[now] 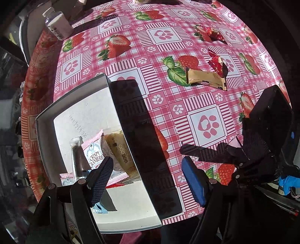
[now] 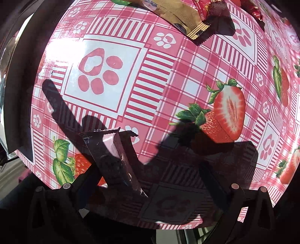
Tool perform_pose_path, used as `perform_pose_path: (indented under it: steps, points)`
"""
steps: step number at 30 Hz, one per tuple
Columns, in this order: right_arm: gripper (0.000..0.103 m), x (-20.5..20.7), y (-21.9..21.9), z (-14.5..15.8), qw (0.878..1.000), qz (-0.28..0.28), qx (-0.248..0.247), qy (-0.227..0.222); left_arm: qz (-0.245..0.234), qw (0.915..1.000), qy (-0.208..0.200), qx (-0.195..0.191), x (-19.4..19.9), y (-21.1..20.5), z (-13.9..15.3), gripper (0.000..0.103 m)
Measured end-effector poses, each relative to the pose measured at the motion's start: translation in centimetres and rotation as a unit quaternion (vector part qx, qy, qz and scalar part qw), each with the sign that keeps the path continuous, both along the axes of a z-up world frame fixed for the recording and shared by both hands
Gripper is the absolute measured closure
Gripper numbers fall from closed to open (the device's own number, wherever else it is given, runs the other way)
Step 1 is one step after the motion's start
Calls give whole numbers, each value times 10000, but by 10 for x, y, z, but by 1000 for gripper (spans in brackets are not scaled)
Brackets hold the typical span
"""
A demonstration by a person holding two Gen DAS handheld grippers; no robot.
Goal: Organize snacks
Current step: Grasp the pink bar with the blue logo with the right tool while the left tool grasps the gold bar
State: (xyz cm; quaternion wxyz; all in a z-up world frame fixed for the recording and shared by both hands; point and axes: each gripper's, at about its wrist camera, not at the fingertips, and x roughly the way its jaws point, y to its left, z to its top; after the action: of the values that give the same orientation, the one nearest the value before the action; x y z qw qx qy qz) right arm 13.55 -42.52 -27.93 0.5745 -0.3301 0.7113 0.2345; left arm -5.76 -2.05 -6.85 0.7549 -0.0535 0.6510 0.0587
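Note:
A shallow box with white inside (image 1: 45, 120) stands at the table's left and holds a pink Crispy Cranberry packet (image 1: 93, 152), a yellow cake packet (image 1: 120, 148) and a clear packet with a dark stick (image 1: 76, 155). My left gripper (image 1: 148, 180) hangs open straddling the box's right wall, with nothing between its fingers. To its right is my right gripper (image 1: 232, 150), close above the cloth. Its jaws (image 2: 150, 178) stand wide apart. A pink snack packet (image 2: 112, 154) in shadow leans on the left finger only. A gold packet (image 1: 206, 77) and red wrapped candies (image 1: 216, 62) lie farther back.
A pink strawberry and paw-print cloth (image 1: 168, 37) covers the table. A white bottle (image 1: 58, 24) stands at the far left corner. Another red candy (image 1: 210, 32) lies farther back. The gold packet (image 2: 178, 16) and a red candy (image 2: 210, 9) lie just ahead of my right gripper.

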Motion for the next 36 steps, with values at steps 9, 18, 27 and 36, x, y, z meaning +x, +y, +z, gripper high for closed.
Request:
perform_pose_path:
  steps: [9, 18, 27, 36]
  points:
    - [1, 86, -62, 2, 9887, -1496, 115, -38, -943, 9940, -217, 517, 58, -41, -1, 24]
    - [0, 90, -75, -1, 9842, -1759, 209, 15, -2574, 9574, -774, 1059, 132, -96, -20, 24]
    - [0, 75, -78, 2, 9841, -1761, 224, 0, -2668, 9606, -193, 749, 161, -105, -58, 24]
    - [0, 79, -74, 2, 9842, -1758, 222, 2, -1009, 9942, 92, -367, 147, -68, -61, 61]
